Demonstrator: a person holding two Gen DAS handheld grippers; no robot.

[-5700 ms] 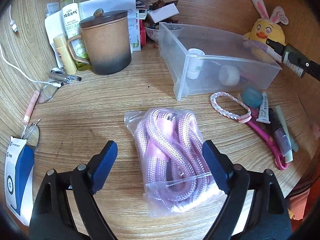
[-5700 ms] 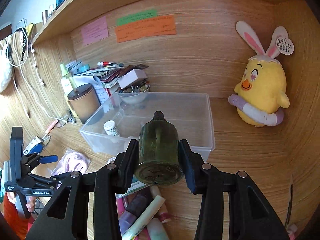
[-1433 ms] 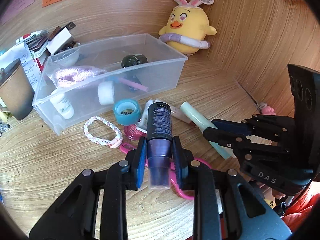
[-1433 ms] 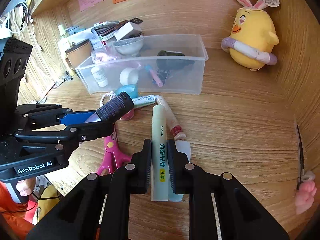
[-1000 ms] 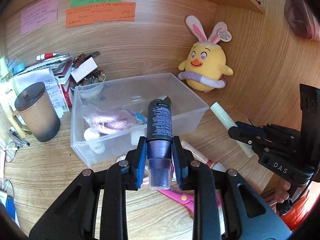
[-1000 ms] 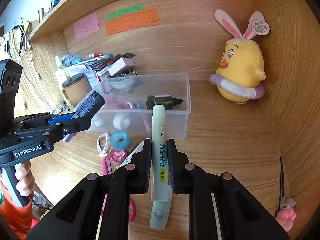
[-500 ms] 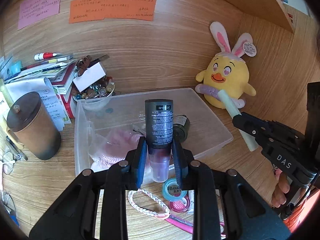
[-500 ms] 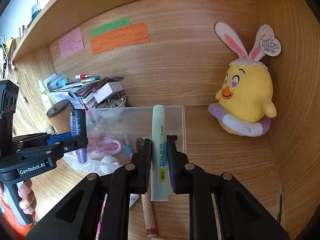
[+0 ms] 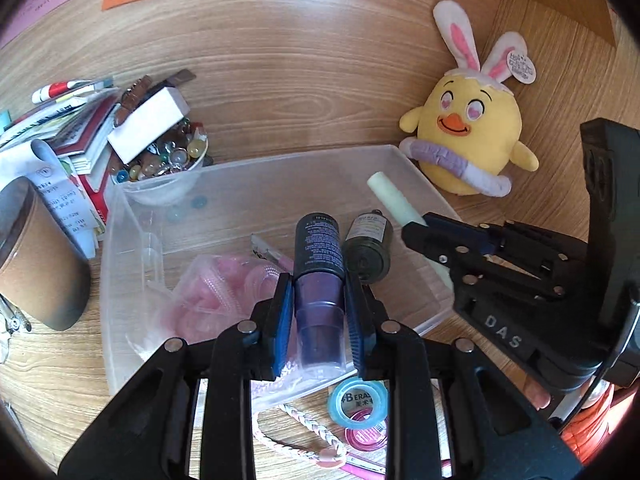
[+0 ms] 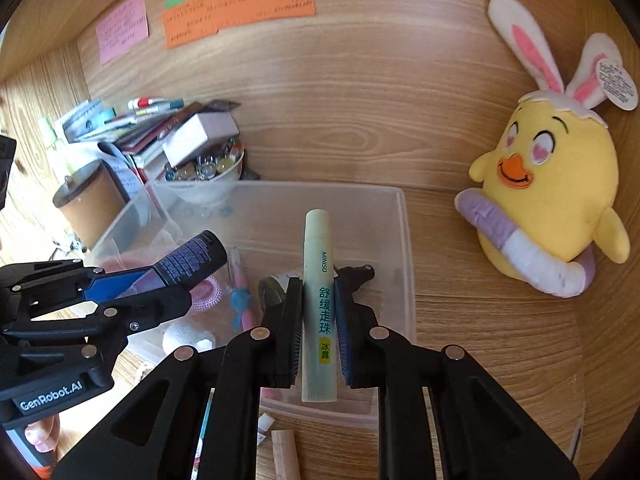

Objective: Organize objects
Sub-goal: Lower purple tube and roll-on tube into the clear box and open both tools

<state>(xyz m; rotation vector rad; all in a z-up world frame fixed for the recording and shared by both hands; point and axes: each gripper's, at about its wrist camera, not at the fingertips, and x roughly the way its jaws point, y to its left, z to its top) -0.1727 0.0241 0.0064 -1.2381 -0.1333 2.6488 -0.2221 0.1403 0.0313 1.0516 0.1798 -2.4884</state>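
Dark-capped purple tube (image 9: 319,268), seemingly translucent

The pale green tube (image 10: 319,304) read "MINISO" above Chinese characters. The left hand-held gripper (image 10: 160,276) bore "GenRobot.AI"; the right hand-held gripper (image 9: 416,228) bore "DAS". The blue tape roll (image 9: 357,401) showed "BERA".

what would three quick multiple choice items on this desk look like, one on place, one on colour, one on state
1. Where is the dark green bottle?
A in the clear bin
B on the books
C beside the plush chick

2. What colour is the tape ring by the bin's near wall?
A orange
B light blue
C black

3. What does the right tool hold?
A nothing
B scissors
C a pale green tube

Key: A, the dark green bottle lies inside the clear bin; B, the tape ring is light blue; C, the right tool is clamped on the pale green tube.
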